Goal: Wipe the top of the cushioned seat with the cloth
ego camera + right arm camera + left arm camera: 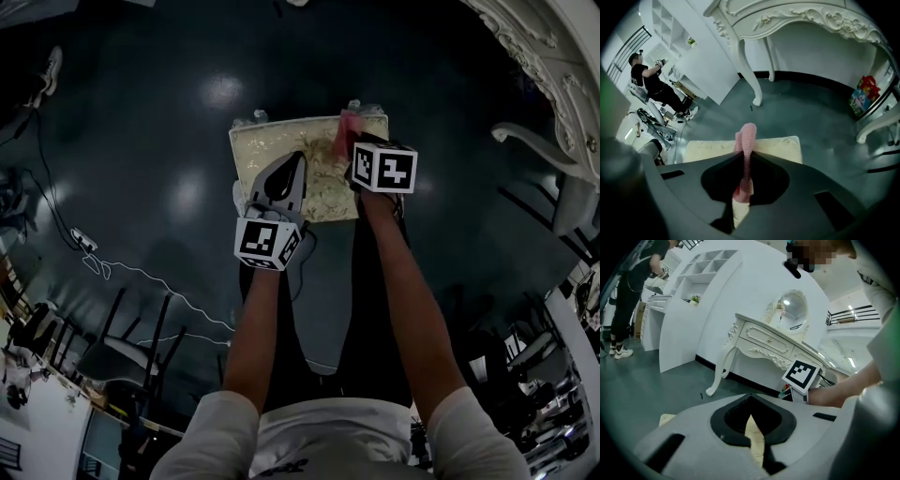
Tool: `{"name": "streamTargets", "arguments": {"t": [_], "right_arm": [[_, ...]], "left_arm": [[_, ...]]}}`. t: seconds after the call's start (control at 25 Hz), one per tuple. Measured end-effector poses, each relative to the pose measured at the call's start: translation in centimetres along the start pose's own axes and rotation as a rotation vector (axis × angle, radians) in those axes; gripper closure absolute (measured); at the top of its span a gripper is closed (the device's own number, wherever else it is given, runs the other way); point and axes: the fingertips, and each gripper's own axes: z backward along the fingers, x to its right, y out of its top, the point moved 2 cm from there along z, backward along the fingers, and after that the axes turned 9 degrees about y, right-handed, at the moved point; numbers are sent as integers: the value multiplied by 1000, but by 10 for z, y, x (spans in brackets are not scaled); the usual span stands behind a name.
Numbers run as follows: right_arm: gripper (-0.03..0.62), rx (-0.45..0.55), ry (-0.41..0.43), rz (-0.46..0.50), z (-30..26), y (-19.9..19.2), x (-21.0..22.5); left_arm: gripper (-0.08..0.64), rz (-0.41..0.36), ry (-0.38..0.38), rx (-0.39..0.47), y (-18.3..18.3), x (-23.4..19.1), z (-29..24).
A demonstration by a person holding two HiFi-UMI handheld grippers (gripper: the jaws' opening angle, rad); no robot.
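Cloth (748,133), pink and knitted, pinched fast between the closed jaws of the right gripper (743,154), loose end poking up past the tips over the far right part of the cushioned seat (281,141). Cream patterned seat top low on the dark floor (169,112), straight ahead of both grippers, near the white carved dressing table (806,11). Left gripper (750,401) over the near left part of the seat, jaws drawn together on nothing, only a sliver of cream fabric showing through the slit behind the tips.

Wipe judged as about to start or barely under way; contact between cloth and top not decidable from these views.

Lower the right gripper enough to lay the cloth flat on the fabric, keeping the hard jaw tips off it. Hold the clamp tight against drag. Sweep in parallel, overlapping passes from the far edge toward the near one, taking in all four corners. Press lightly, allowing for give in the cushion, to avoid shoving or tipping the seat. Steady the seat at its near edge with the left gripper if needed, then lift that gripper clear before wiping the patch beneath it.
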Motion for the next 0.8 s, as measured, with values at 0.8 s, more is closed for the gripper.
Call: {"name": "streamTargets", "arguments": {"t": [0.8], "right_arm": [[571,80,-3,-84,21,1,-5]], "left_arm": [[548,53,92,-1,0,-34,19]]}}
